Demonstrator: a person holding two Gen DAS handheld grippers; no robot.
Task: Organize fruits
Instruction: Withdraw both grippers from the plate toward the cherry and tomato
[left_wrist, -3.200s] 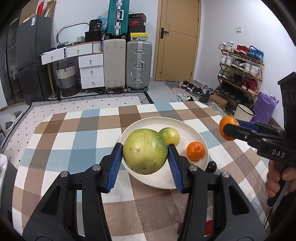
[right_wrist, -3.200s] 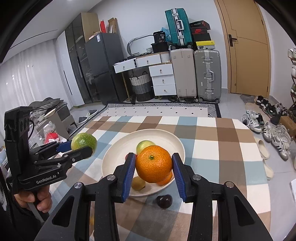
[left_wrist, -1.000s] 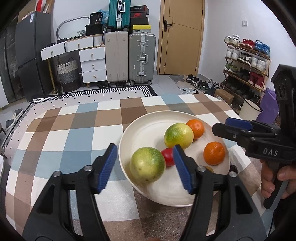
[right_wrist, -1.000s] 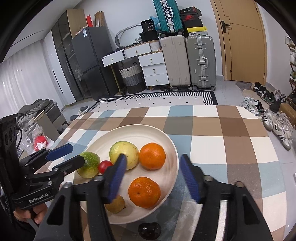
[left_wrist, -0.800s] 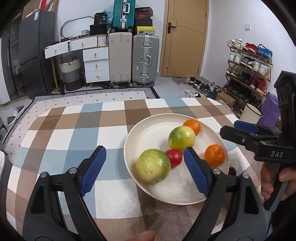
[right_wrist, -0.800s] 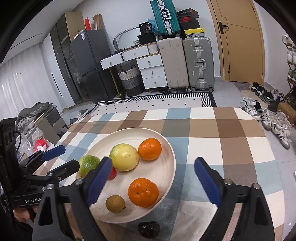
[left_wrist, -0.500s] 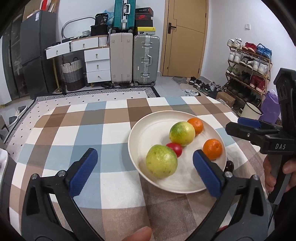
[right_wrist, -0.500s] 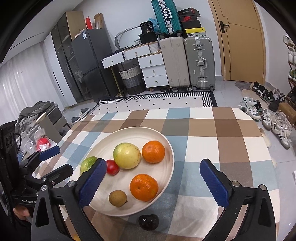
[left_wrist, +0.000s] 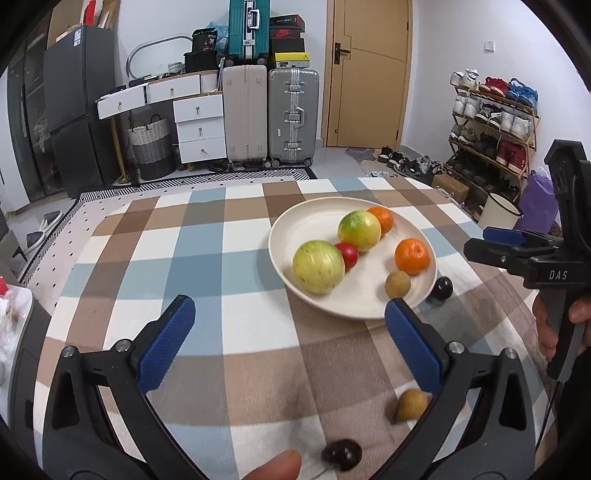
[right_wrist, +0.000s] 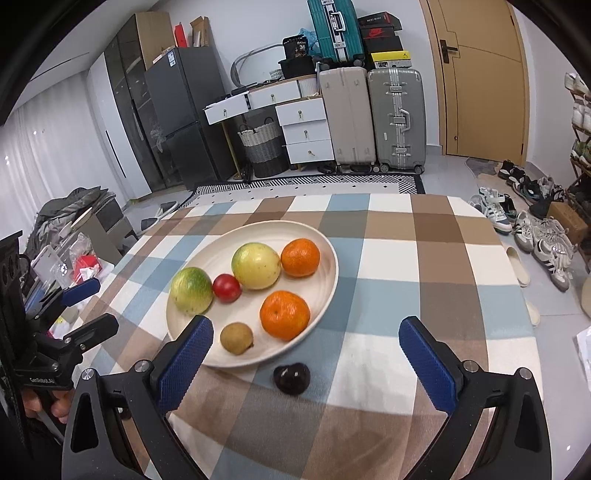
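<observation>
the right gripper (left_wrist: 495, 243) had white letters on its black side — "das". the left gripper (right_wrist: 86, 304) had small white letters that looked like "genrobot.ai", but they were hard to read. a black tub (right_wrist: 295, 47) on the drawers showed the number "36" — nothing else could be read.

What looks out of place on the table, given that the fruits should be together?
Three fruits lie off the plate on the cloth: a dark fruit beside its near rim, a small brown fruit and a second dark fruit closer to the camera.
</observation>
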